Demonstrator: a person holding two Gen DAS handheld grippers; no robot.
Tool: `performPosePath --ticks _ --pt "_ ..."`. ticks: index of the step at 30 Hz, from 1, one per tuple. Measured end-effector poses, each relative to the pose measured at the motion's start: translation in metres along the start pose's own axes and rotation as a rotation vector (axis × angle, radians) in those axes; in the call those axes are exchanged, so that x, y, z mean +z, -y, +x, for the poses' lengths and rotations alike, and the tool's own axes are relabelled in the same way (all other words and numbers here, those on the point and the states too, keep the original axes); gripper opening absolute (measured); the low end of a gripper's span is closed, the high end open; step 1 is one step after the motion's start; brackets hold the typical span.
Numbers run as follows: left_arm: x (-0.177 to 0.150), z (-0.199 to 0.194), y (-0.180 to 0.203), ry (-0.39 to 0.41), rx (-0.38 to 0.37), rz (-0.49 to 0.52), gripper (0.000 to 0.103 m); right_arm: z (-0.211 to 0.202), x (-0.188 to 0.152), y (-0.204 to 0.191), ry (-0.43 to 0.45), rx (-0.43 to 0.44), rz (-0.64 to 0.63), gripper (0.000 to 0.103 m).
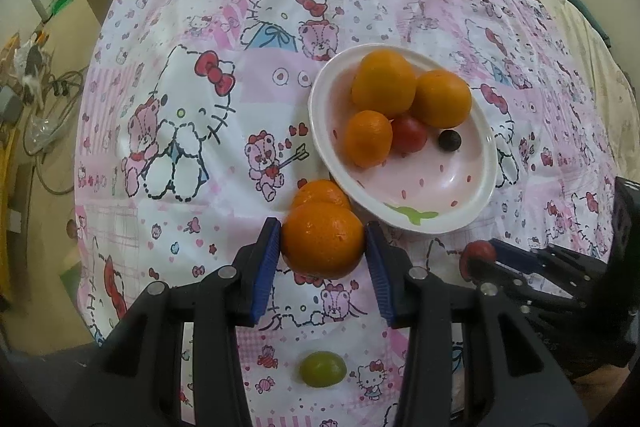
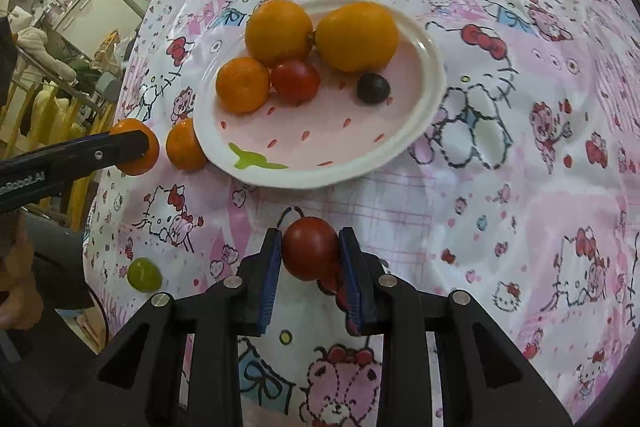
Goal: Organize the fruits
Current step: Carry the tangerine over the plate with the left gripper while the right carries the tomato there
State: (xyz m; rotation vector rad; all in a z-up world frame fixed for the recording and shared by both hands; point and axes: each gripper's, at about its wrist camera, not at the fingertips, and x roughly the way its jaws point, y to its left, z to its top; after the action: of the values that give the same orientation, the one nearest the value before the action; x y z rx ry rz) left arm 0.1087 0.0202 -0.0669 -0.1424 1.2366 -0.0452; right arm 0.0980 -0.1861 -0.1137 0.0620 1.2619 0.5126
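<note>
- Left gripper [image 1: 323, 241] has its blue pads clamped on either side of a mandarin [image 1: 322, 239], which sits right at the fingertips, just short of the plate's near rim.
- A second mandarin [image 1: 320, 193] lies directly beyond the held one, touching it and tucked against the plate's edge.
- Right gripper [image 2: 310, 253] is closed on a red cherry tomato [image 2: 310, 253]; the tomato sits squeezed between the two pads at the tips, over the tablecloth, near the plate's front rim but apart from it.
- From the left wrist view that same tomato shows as a small red ball at the tip of the right gripper, off to the right of the held mandarin.
- The white plate [image 1: 486, 143], pink inside with a strawberry pattern, already carries two large oranges [image 1: 383, 83], a small mandarin [image 1: 368, 138], another red tomato [image 1: 409, 134] and a dark grape [image 1: 449, 140].
- The two large oranges touch each other at the plate's far side; the small mandarin and tomato nestle just in front of them, the dark grape a little apart.
- A green grape [image 1: 323, 367] lies alone on the cloth, nearer the camera than the left gripper's fingertips.
- Everything rests on a pink and white cartoon tablecloth [image 1: 200, 147].
</note>
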Motion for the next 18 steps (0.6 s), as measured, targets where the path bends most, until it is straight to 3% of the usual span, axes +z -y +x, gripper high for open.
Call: performPosePath --ticks 18 --pt "0.002 -0.001 0.029 0.057 0.033 0.066 0.038 -0.057 -0.018 0.063 0.119 -0.016 0.208 0.031"
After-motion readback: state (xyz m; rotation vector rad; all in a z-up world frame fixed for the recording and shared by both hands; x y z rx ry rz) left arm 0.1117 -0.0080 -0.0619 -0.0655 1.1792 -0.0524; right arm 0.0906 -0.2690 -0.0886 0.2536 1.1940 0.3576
